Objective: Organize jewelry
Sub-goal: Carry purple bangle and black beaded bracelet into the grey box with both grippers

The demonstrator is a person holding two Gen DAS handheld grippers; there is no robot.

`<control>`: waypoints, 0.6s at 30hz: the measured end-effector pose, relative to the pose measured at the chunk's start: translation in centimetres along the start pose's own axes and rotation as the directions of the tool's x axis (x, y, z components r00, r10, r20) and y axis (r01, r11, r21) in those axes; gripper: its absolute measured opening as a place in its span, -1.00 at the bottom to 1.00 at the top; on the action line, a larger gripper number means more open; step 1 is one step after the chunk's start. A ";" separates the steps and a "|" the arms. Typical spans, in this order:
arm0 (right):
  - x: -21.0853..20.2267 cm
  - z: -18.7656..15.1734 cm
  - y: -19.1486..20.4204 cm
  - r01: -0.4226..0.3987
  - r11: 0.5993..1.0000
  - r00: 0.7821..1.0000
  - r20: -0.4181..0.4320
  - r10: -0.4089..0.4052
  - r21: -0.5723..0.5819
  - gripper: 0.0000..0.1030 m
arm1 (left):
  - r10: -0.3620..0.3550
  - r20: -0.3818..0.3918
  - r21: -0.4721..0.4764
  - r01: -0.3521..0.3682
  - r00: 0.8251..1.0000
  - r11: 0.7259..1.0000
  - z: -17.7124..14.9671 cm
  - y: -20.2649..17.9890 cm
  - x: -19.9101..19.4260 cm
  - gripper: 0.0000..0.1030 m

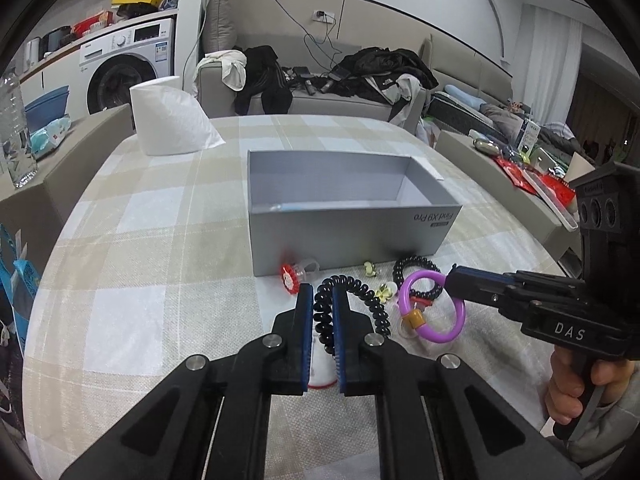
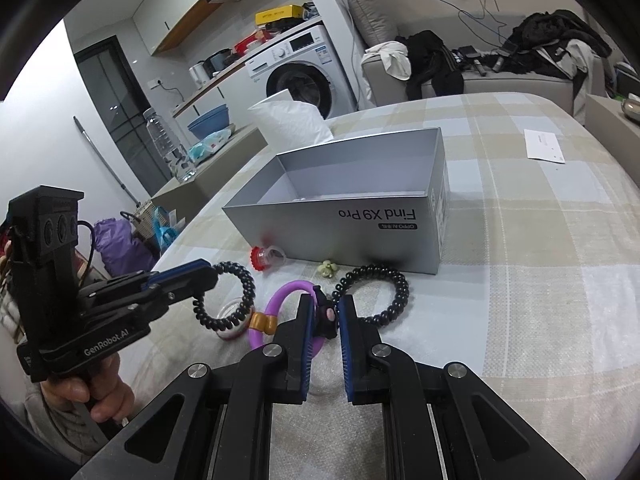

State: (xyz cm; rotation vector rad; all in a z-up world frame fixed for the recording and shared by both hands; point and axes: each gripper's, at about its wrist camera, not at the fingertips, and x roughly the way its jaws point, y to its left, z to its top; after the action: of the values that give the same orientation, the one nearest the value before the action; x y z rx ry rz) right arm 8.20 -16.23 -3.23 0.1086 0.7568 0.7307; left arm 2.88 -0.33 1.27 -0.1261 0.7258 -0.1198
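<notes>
The left gripper (image 1: 322, 294), at bottom centre of its own view, is clamped on a black coil band (image 1: 362, 300), the pads pinching one side of the loop while the rest curls off to the right; in the right view the same loop (image 2: 230, 300) hangs from the fingertips at left, and the hand (image 2: 94, 394) under that gripper is half cut off by the dark lens rim. The right gripper (image 2: 325, 312) has its jaws nearly together on a purple ring (image 2: 280, 308) — a small dark piece with a pink dot sits between the pads, too small to make out. From the left view its tip (image 1: 454, 282) meets the ring (image 1: 434, 308) at right of centre, with a gold bead on the ring's lower left. A white round thing under the left gripper's fingers is mostly hidden. Just beyond, on the checked cloth (image 1: 160, 260), lie a second coil band (image 2: 376, 296), a red-capped clear trinket (image 2: 266, 258) and a small pale yellow charm (image 2: 328, 269), all close against the front wall of the grey box (image 2: 360, 236). The box stands open in mid-frame; its floor is largely hidden by the near wall, and only a faint pale sliver shows inside, unclear what. A white tissue pack (image 1: 168, 120) stands behind at upper left.
</notes>
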 end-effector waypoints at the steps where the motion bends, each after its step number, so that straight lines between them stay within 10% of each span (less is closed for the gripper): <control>1: -0.1 0.1 0.1 0.001 1.000 1.000 0.003 -0.001 -0.001 -0.78 | 0.002 0.005 0.000 -0.002 1.000 1.000 0.1 -0.1 -0.1 -0.90; 18: -3.7 3.2 1.2 0.025 0.999 0.992 0.126 -0.020 -0.036 -0.78 | 0.022 0.110 -0.005 -0.021 0.994 1.000 3.5 0.0 -0.4 -0.90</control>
State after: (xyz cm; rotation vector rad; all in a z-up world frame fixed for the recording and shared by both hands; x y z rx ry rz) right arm 7.77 -17.19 1.75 0.1110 0.6228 0.7094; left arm 4.93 -0.05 4.11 -0.1277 0.6178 -0.0903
